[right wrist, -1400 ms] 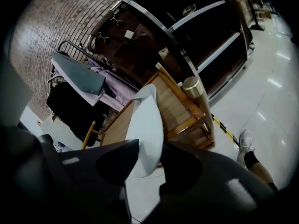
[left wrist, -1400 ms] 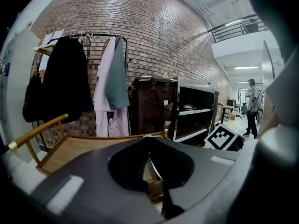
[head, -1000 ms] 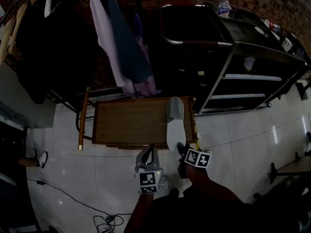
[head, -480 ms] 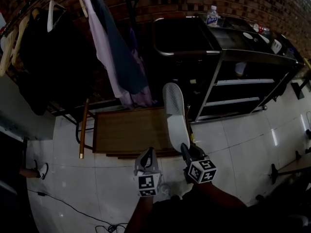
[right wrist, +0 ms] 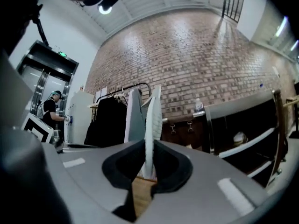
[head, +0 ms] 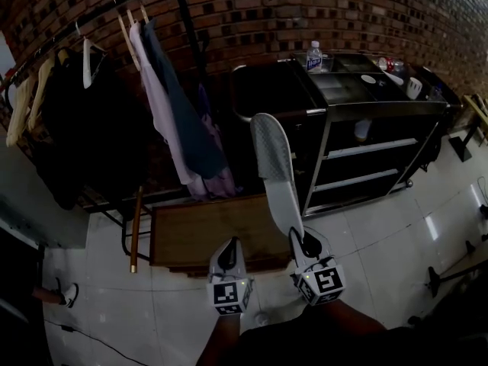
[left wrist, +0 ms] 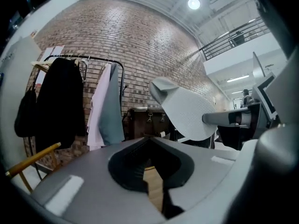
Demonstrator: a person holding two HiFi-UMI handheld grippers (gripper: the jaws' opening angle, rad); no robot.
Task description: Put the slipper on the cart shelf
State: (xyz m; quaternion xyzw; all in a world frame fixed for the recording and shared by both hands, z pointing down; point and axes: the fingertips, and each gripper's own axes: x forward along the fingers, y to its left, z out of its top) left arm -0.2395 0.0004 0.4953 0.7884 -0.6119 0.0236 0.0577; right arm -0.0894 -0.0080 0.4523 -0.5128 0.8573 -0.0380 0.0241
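Observation:
A long white slipper (head: 276, 174) sticks up and away from my right gripper (head: 303, 242), which is shut on its heel end. In the right gripper view the slipper (right wrist: 152, 120) stands on edge between the jaws of the right gripper (right wrist: 148, 146). Its toe reaches in front of the black cart (head: 366, 101), whose light shelf edges (head: 358, 149) show on the right. My left gripper (head: 228, 252) hangs beside the right one, shut and empty, over the low wooden table (head: 198, 235). From the left gripper (left wrist: 149, 141) the slipper's sole (left wrist: 187, 113) shows at the upper right.
A clothes rack (head: 160, 105) with hanging garments stands at the left against the brick wall. A water bottle (head: 314, 56) and small items sit on the cart's top. A wooden-handled stick (head: 136, 231) leans beside the table. White tiled floor (head: 396, 219) lies to the right.
The right gripper has lifted the slipper off the wooden table, so its toe now points up toward the cart. The view has tilted up, and both grippers sit lower in the frame.

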